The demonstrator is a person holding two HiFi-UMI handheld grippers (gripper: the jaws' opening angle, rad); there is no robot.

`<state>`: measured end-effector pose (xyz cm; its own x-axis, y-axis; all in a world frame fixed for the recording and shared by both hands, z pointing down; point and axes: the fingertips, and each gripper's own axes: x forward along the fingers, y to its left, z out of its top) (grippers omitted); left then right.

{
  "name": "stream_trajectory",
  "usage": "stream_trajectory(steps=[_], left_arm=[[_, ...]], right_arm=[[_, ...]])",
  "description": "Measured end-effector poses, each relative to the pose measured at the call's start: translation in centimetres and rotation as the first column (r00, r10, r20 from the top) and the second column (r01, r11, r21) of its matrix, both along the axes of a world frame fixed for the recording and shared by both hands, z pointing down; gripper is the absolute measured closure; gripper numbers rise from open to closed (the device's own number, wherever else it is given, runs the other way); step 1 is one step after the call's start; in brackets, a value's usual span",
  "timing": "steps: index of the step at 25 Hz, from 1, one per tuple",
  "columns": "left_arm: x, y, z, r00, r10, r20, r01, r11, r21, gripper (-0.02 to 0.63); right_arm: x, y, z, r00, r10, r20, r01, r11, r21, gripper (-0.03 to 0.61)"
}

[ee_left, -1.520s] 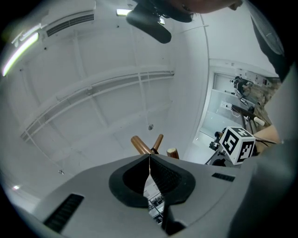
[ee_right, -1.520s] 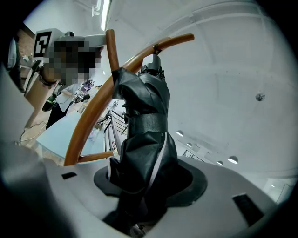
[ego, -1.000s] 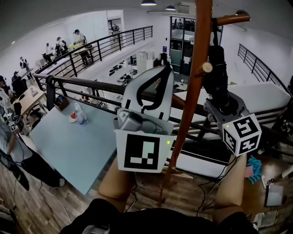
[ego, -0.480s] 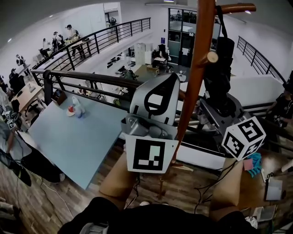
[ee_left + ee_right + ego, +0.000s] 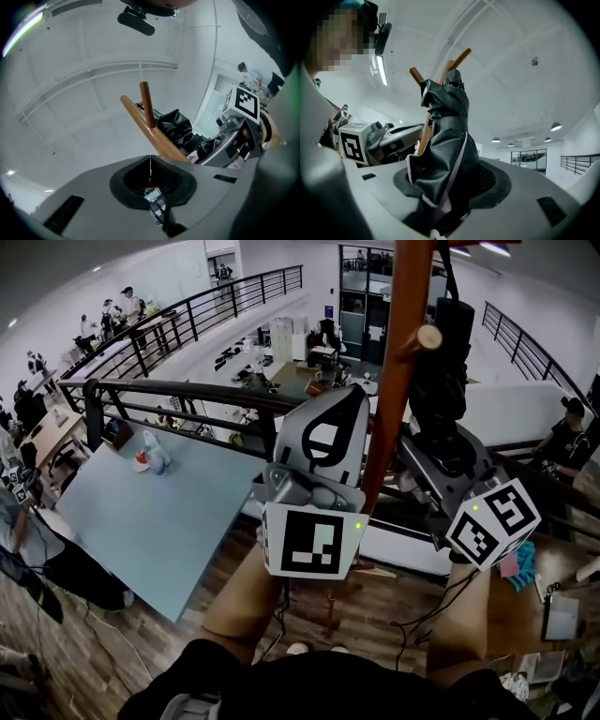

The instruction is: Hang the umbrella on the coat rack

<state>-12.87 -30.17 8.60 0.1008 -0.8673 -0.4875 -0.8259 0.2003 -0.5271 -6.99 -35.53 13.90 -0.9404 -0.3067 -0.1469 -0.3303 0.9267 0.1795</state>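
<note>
The wooden coat rack (image 5: pixel 392 381) rises through the middle of the head view. A black folded umbrella (image 5: pixel 441 371) hangs by its strap just right of the pole, beside a short peg (image 5: pixel 427 337). My right gripper (image 5: pixel 441 454) is shut on the umbrella's lower part; in the right gripper view the black fabric (image 5: pixel 445 150) fills the space between the jaws (image 5: pixel 450 185), with the rack's pegs (image 5: pixel 459 58) above. My left gripper (image 5: pixel 339 399) stands left of the pole, shut and empty. In the left gripper view its tips (image 5: pixel 150 161) meet below a peg (image 5: pixel 147 110) and the umbrella (image 5: pixel 176 129).
A black railing (image 5: pixel 187 392) runs behind the rack, with a lower floor beyond it. A pale blue table (image 5: pixel 150 517) with small items stands at the left. People stand at the far left, and one person (image 5: pixel 567 432) at the right. Cables lie on the wooden floor.
My left gripper has sunk a little, staying beside the pole. My right gripper has rolled and shifted slightly with the umbrella still in it. The umbrella stays hanging by its strap.
</note>
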Motion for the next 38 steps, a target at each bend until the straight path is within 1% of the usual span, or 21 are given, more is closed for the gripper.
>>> stream_trajectory(steps=[6, 11, 19, 24, 29, 31, 34, 38], left_arm=[[0.2, 0.1, 0.1, 1.0, 0.011, -0.003, -0.011, 1.0, -0.003, 0.6], [0.3, 0.3, 0.0, 1.0, 0.023, -0.002, -0.023, 1.0, -0.01, 0.6], [0.5, 1.4, -1.1, 0.999, 0.041, -0.006, -0.041, 0.999, -0.004, 0.6], [1.1, 1.0, 0.1, 0.998, 0.062, -0.012, -0.063, 0.998, -0.016, 0.6], [1.0, 1.7, -0.5, 0.996, 0.089, -0.003, -0.089, 0.996, -0.021, 0.6], [0.9, 1.8, -0.5, 0.995, 0.1, 0.0, -0.1, 0.995, -0.024, 0.6], [0.9, 1.9, 0.3, 0.993, 0.117, 0.006, -0.116, 0.993, -0.033, 0.6], [0.6, 2.5, 0.6, 0.99, 0.143, -0.002, -0.143, 0.989, -0.039, 0.6]], right_arm=[[0.4, 0.4, -0.4, 0.998, 0.038, 0.047, -0.04, 0.998, 0.041, 0.326], [0.8, 1.2, -0.4, 0.997, 0.038, 0.061, -0.042, 0.997, 0.058, 0.31], [1.5, 3.0, -1.3, 0.996, 0.078, 0.054, -0.084, 0.988, 0.128, 0.295], [2.0, 3.5, -0.5, 0.996, 0.086, 0.038, -0.091, 0.985, 0.146, 0.275], [1.7, 5.0, -0.7, 0.994, 0.105, 0.019, -0.106, 0.979, 0.172, 0.249], [1.6, 5.2, -0.8, 0.991, 0.131, 0.014, -0.131, 0.973, 0.191, 0.242], [1.7, 5.4, -0.3, 0.981, 0.196, 0.011, -0.193, 0.955, 0.225, 0.242], [2.5, 5.9, -0.4, 0.968, 0.248, 0.034, -0.249, 0.942, 0.225, 0.242]])
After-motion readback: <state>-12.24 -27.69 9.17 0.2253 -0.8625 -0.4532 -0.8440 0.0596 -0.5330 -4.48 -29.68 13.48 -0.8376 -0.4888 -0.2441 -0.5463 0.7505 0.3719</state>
